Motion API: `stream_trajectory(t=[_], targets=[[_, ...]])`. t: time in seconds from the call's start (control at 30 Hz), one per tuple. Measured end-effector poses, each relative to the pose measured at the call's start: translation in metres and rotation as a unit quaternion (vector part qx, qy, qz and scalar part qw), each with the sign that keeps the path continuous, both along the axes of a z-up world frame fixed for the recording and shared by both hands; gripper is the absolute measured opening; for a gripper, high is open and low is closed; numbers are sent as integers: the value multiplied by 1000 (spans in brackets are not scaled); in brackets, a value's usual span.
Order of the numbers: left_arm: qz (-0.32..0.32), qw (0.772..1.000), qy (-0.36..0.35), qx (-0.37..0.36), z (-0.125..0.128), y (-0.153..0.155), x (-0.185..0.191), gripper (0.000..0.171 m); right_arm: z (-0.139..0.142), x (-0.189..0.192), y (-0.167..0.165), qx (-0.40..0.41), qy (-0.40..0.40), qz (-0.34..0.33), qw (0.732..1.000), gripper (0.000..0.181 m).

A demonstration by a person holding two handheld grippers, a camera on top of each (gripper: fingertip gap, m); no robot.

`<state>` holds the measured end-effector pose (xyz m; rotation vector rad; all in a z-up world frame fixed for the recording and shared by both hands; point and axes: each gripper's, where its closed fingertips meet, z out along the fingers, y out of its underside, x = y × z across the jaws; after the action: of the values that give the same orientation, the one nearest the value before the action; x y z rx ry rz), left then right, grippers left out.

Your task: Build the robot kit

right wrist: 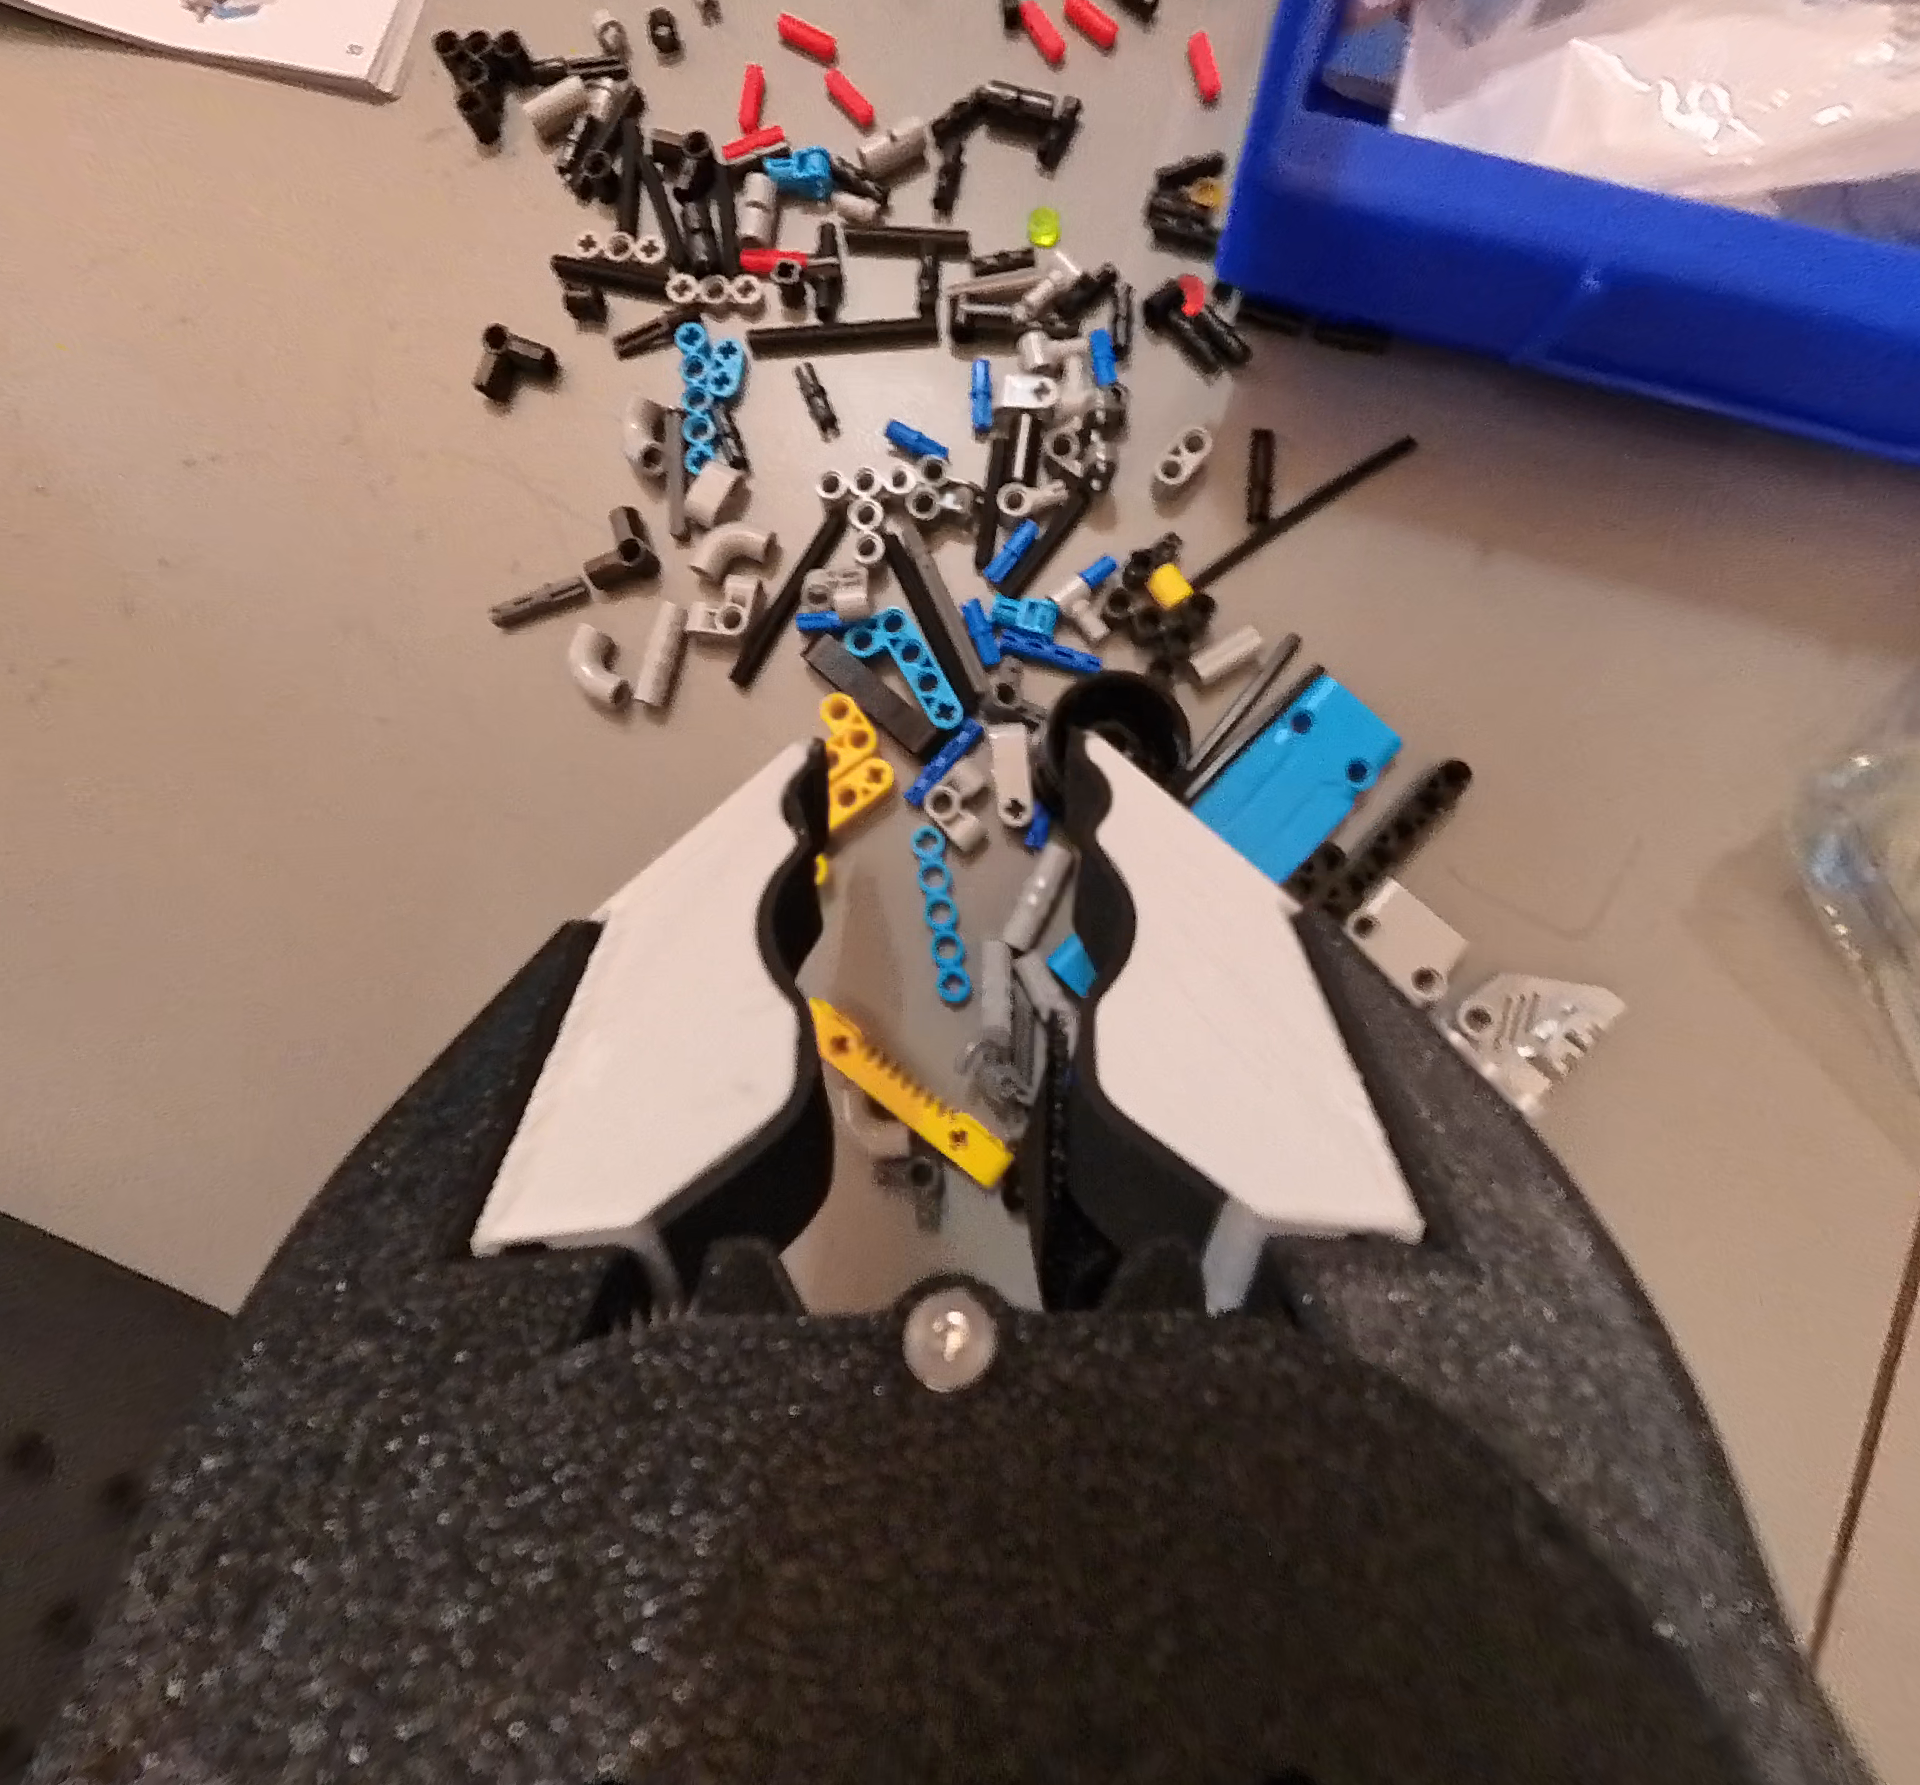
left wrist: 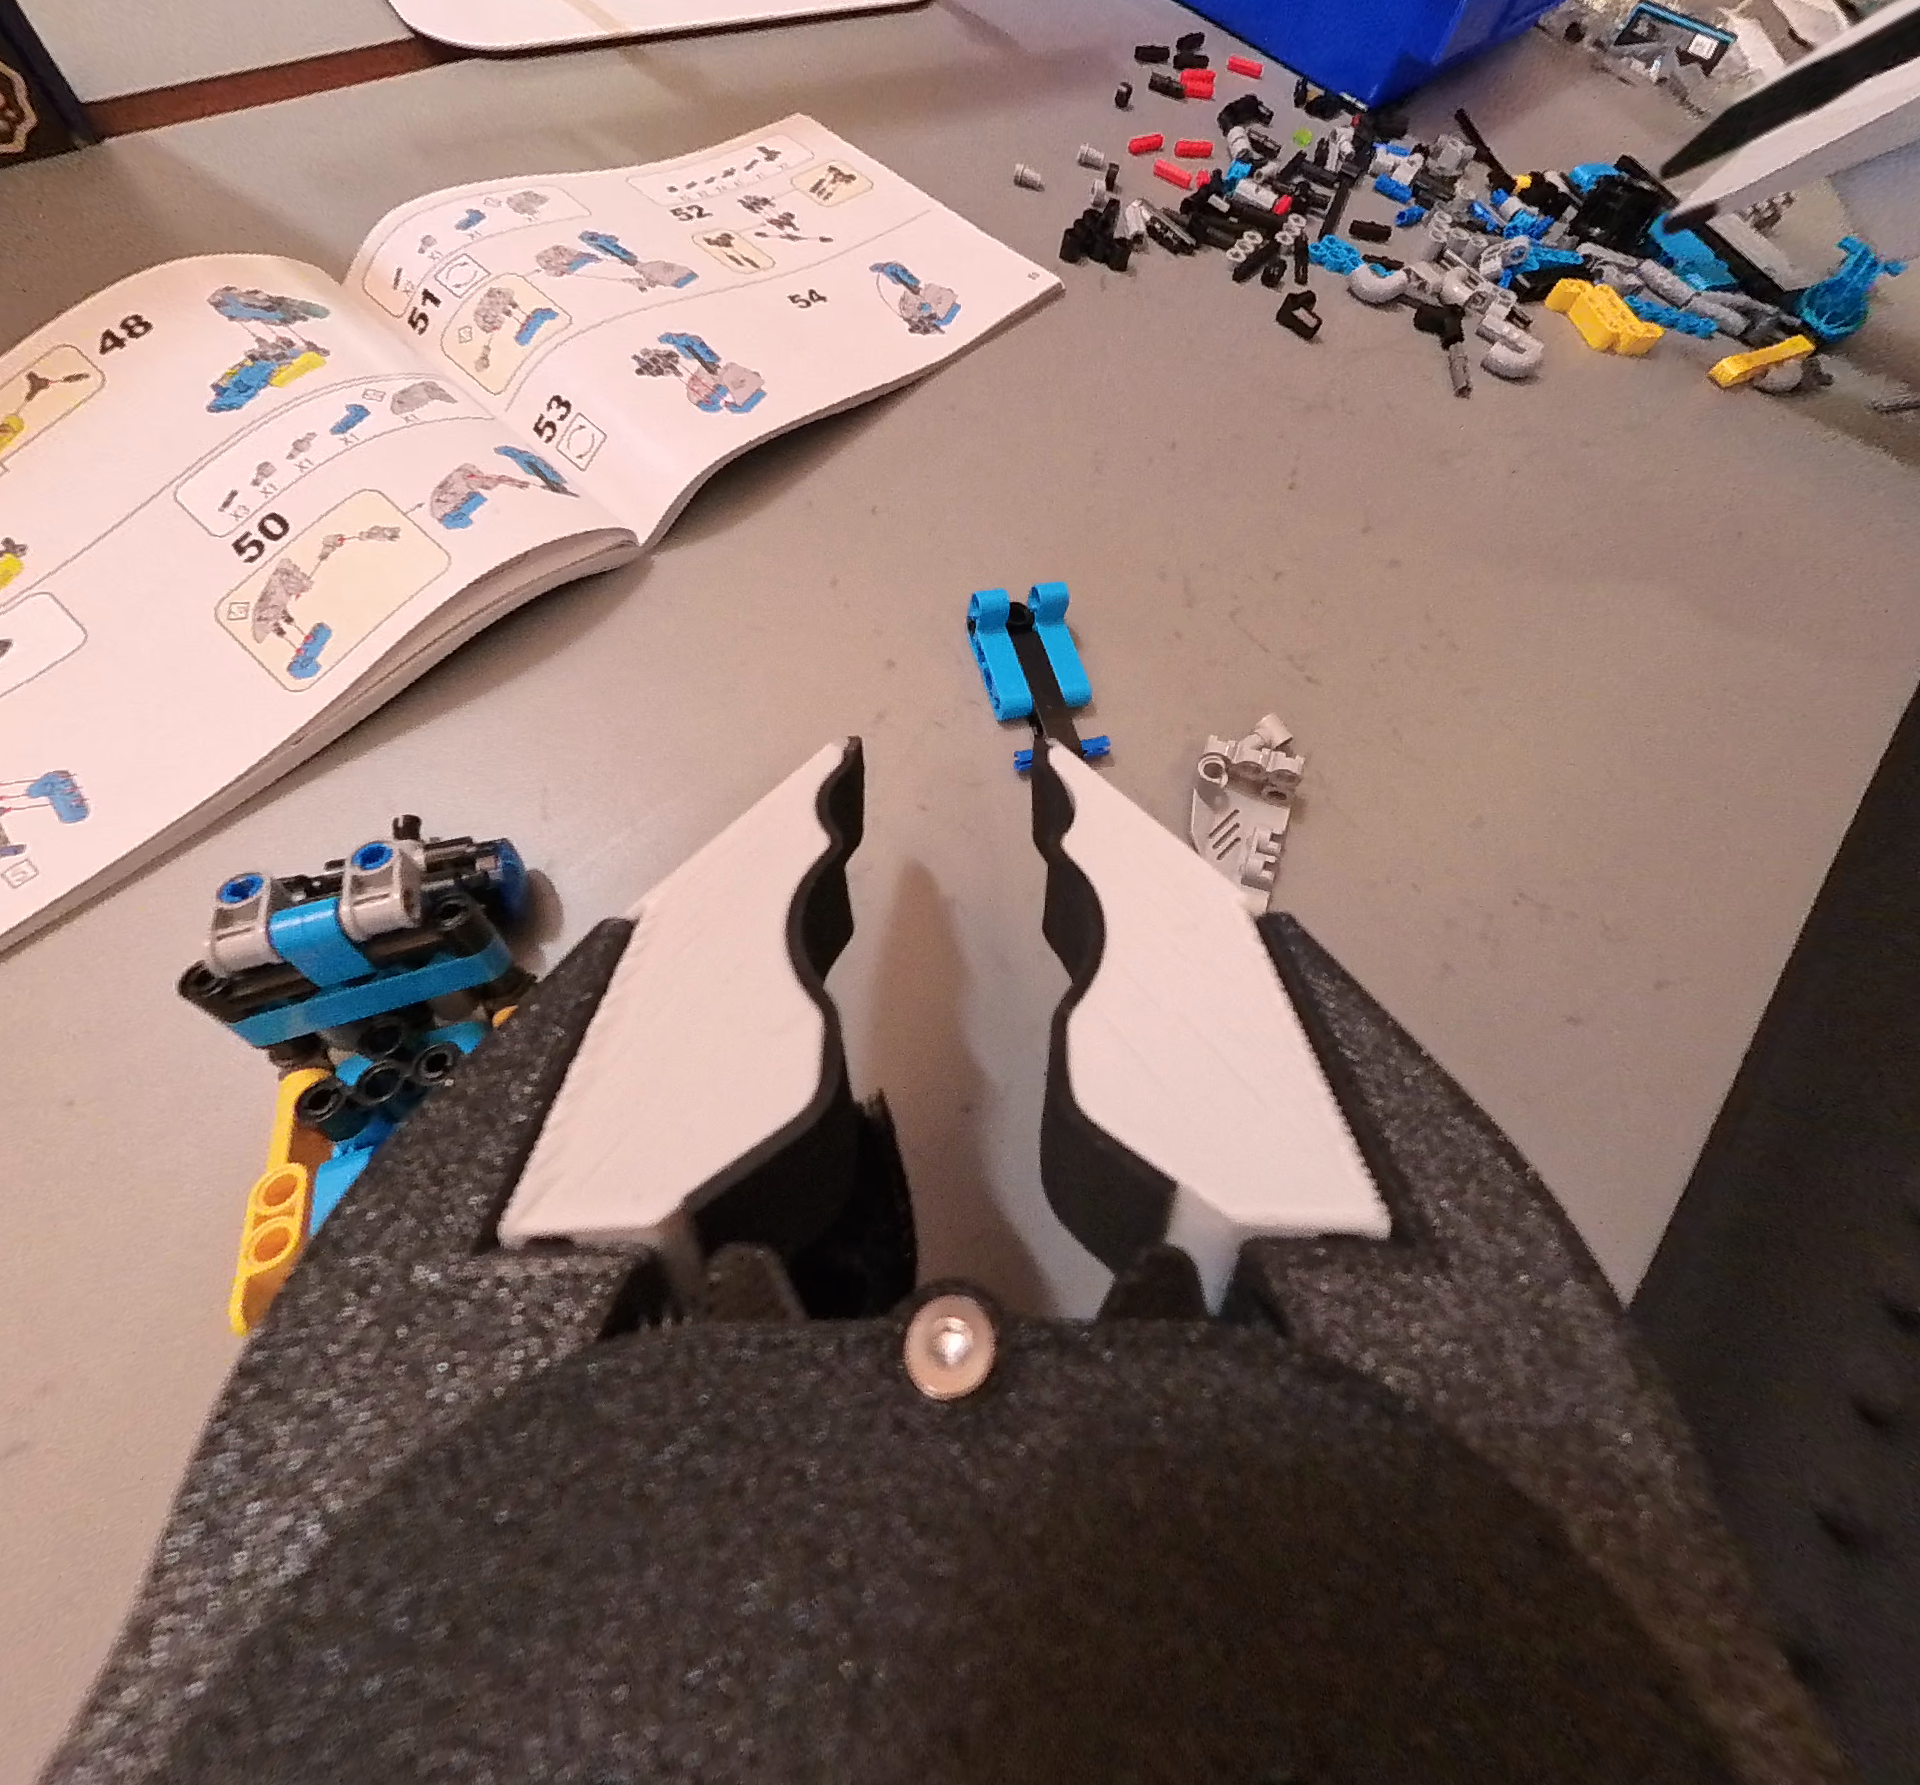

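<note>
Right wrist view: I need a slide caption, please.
Open right gripper hovers over scattered building pieces on a grey table, blue bin beyond.

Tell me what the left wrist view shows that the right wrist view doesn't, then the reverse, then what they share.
Only the left wrist view: the open left gripper, a half-built blue, black and grey brick model, a small blue-and-black brick assembly.

Only the right wrist view: the yellow toothed rack piece and light-blue holed beam between its open fingers.

Both: the right gripper, scattered loose bricks, blue plastic bin, open instruction booklet, grey tabletop.
</note>
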<state>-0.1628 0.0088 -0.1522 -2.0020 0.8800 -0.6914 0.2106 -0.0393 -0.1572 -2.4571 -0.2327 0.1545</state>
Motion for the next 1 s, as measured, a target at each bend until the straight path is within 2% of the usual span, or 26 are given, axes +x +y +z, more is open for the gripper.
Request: stream_trajectory(t=[0.2, 0.3, 0.43, 0.63, 1.0], targets=[[3, 1000, -1, 0, 0, 1, -1, 32, 2, 17, -7, 0, 16, -29, 999, 38], [5, 1000, -1, 0, 0, 1, -2, 32, 5, 28, -13, 0, -2, -36, 999, 38], [6, 1000, 2, 1, 0, 1, -2, 32, 9, 33, -32, -8, -10, -11, 1000, 34], [5, 1000, 7, 4, -1, 1, -2, 32, 0, 30, -57, -29, -18, 12, 999, 33], [9, 1000, 7, 5, -1, 2, -4, 32, -10, 14, -48, -37, -26, 39, 998, 32]])
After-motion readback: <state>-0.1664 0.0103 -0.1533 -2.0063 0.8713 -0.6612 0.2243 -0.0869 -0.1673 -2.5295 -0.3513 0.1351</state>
